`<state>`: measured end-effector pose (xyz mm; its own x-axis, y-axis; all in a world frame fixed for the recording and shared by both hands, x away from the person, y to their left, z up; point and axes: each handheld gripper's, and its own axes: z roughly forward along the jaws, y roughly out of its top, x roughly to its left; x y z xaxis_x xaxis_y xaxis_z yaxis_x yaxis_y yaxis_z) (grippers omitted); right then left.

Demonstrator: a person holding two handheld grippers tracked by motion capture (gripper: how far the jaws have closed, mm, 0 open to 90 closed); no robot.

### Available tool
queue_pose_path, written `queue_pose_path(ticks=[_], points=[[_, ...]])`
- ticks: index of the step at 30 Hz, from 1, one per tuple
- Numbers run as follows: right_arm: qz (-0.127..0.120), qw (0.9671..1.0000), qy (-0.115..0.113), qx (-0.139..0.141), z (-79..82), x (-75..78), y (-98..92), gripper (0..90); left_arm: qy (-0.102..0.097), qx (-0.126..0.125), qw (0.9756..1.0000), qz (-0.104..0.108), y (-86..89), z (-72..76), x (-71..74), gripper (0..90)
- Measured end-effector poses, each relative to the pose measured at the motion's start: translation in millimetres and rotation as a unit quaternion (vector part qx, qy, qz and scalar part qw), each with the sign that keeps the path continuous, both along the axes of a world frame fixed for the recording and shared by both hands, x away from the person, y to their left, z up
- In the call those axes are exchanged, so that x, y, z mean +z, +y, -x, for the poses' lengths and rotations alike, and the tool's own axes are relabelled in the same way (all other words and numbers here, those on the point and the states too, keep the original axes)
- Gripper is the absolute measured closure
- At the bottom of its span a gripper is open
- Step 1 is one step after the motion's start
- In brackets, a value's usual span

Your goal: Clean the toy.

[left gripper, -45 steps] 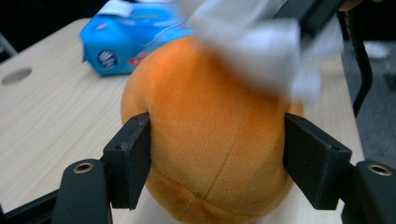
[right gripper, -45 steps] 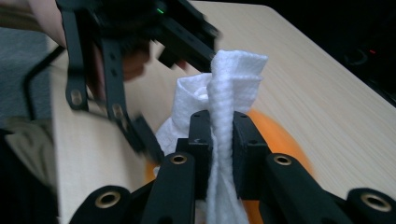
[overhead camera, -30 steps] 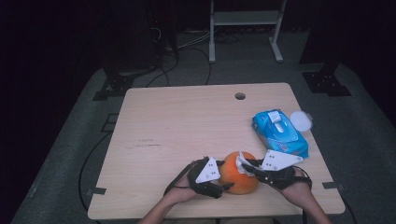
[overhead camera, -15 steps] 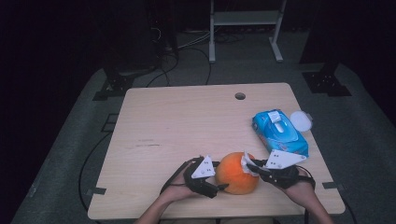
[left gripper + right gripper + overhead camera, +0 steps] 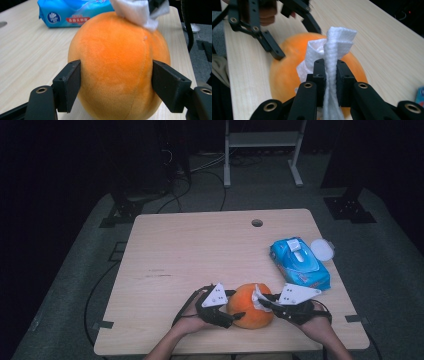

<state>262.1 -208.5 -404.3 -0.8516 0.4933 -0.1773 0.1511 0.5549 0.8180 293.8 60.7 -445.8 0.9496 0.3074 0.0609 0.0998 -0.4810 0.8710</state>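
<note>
An orange plush ball (image 5: 250, 306) rests on the wooden table (image 5: 200, 250) near its front edge. My left gripper (image 5: 235, 308) comes at it from the left. Its jaws have just been closing with the ball (image 5: 117, 65) between them, and both pads now press into the ball's sides. My right gripper (image 5: 265, 302) is shut on a folded white wipe (image 5: 334, 42) and holds it against the top right of the ball (image 5: 284, 75). The wipe (image 5: 137, 10) shows at the ball's upper edge in the left gripper view.
A blue pack of wet wipes (image 5: 300, 262) lies at the right of the table, with a round white lid (image 5: 322, 249) beside it. A small hole (image 5: 257, 223) sits near the far edge. A white shelf frame (image 5: 262, 150) stands on the floor beyond.
The left gripper's jaws widened around the ball and then closed on it again. The right gripper with the wipe has barely shifted on the ball's top.
</note>
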Motion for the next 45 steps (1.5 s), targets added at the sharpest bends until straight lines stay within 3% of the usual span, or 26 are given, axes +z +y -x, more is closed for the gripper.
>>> queue_pose_path(ticks=[5,6,8,9,10,12,13,18,20,24,25,28,30,31,32,37,40,44,45], points=[[-0.001,0.9997,0.007,-0.022,-4.2,-2.3,-14.4,79.0,0.004,-0.001,1.0,0.001,2.8,-0.9,1.4,25.3],[-0.002,0.9996,0.003,-0.027,-4.4,-1.5,-14.7,79.1,0.001,0.0,1.0,0.009,2.3,-0.6,4.9,19.4],[-0.009,0.9997,0.001,-0.025,-2.8,0.3,-11.2,79.1,-0.008,-0.001,0.9994,0.033,0.3,1.2,10.1,18.3],[-0.015,0.9998,0.001,-0.016,-1.4,1.8,-8.1,79.1,-0.021,-0.007,0.9986,0.048,-3.8,4.1,12.7,18.5],[-0.019,0.9998,0.0,-0.007,0.5,3.1,-4.1,79.0,-0.021,-0.007,0.9986,0.048,-3.8,4.1,12.7,21.0],[-0.015,0.9999,-0.003,0.0,2.1,3.6,0.3,79.0,-0.033,-0.008,0.9992,0.023,-8.2,6.1,8.7,22.9],[0.003,0.9999,-0.01,0.007,3.9,2.4,6.1,79.0,-0.034,-0.006,0.9993,0.015,-8.5,5.4,5.6,26.1],[0.007,0.9999,-0.002,-0.007,-1.7,-2.9,-2.7,79.1,0.001,0.007,0.9998,0.016,4.0,-3.3,0.8,30.7],[-0.003,0.9995,0.014,-0.03,-7.2,-8.0,-16.3,79.1,0.008,0.007,0.9998,0.014,8.3,-4.9,-1.2,31.0],[-0.005,0.9994,0.012,-0.033,-7.1,-7.8,-16.0,79.1,0.012,0.004,0.9998,0.016,8.8,-6.0,1.1,28.3],[-0.002,0.9997,0.005,-0.026,-4.7,-5.5,-8.6,79.1,0.012,0.001,0.9996,0.024,7.2,-6.2,3.9,20.0],[-0.011,0.9998,0.002,-0.013,-2.1,-3.7,-1.3,79.0,0.013,-0.003,0.9983,0.057,3.6,-5.2,9.2,17.3],[-0.019,0.9998,0.001,0.003,1.7,-1.6,6.5,79.0,0.01,0.004,0.999,0.043,1.2,-4.8,7.5,16.8],[-0.004,0.9999,-0.009,0.006,3.6,-1.2,9.8,79.0,0.013,0.009,0.9991,0.039,1.6,-5.7,5.1,17.8],[-0.004,0.9999,-0.009,0.006,3.6,-1.2,9.8,79.0,0.02,0.013,0.999,0.038,2.5,-6.9,3.6,17.8],[-0.009,0.9999,0.006,-0.011,-4.4,-8.3,-5.7,79.0,0.041,0.02,0.9981,0.042,7.5,-10.9,-1.5,21.8],[-0.014,0.9991,0.028,-0.027,-10.2,-16.7,-18.9,79.0,0.046,0.018,0.998,0.041,10.6,-11.7,-2.5,21.9],[-0.023,0.9988,0.027,-0.032,-10.6,-15.5,-21.5,79.0,0.05,0.014,0.9978,0.04,13.9,-12.1,-3.4,21.8],[-0.032,0.999,0.017,-0.027,-10.1,-10.2,-16.3,79.0,0.048,0.013,0.998,0.038,13.5,-11.9,-3.3,21.8]])
